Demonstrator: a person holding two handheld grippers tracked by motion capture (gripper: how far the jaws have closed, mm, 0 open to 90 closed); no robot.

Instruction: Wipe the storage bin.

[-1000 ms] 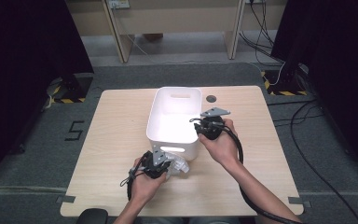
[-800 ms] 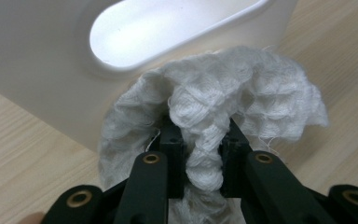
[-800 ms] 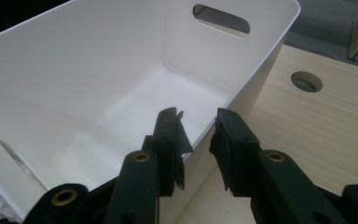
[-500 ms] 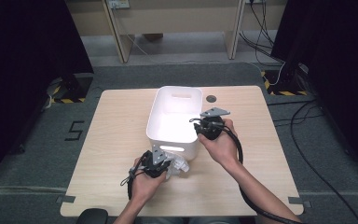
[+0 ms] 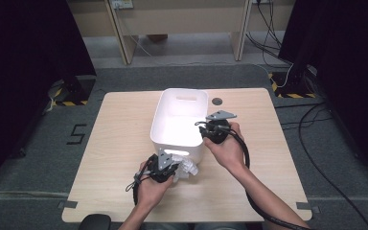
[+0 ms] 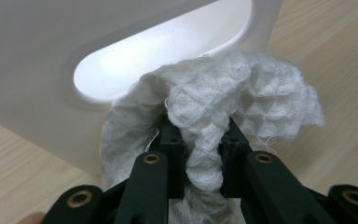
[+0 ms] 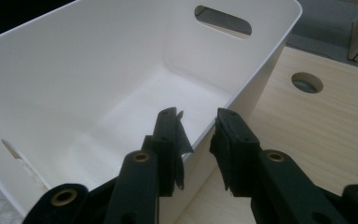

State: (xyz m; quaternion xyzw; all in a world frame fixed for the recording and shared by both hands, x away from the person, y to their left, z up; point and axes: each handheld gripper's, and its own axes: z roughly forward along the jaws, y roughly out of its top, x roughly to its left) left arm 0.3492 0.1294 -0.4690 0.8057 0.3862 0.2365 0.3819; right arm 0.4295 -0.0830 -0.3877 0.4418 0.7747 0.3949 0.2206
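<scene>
Two grippers, one bin, one cloth

Table (image 5: 115, 143) is wood, with a white bin (image 5: 182, 120) at centre; it looks empty inside. Cable hole (image 5: 216, 101) sits at about 1 o'clock from the bin. Right gripper (image 5: 206, 130) is at the bin's 3 o'clock wall, jaws partly open and straddling the rim, not visibly pinching it; likely steadying the bin. Left gripper (image 5: 175, 167) is at the bin's 6 o'clock end, jaws clamped tight on a bunched white waffle cloth (image 6: 223, 102). Cloth is outside the bin, hanging right against the handle slot (image 6: 163, 51), probably held high by a fold so it can go over the rim.
</scene>
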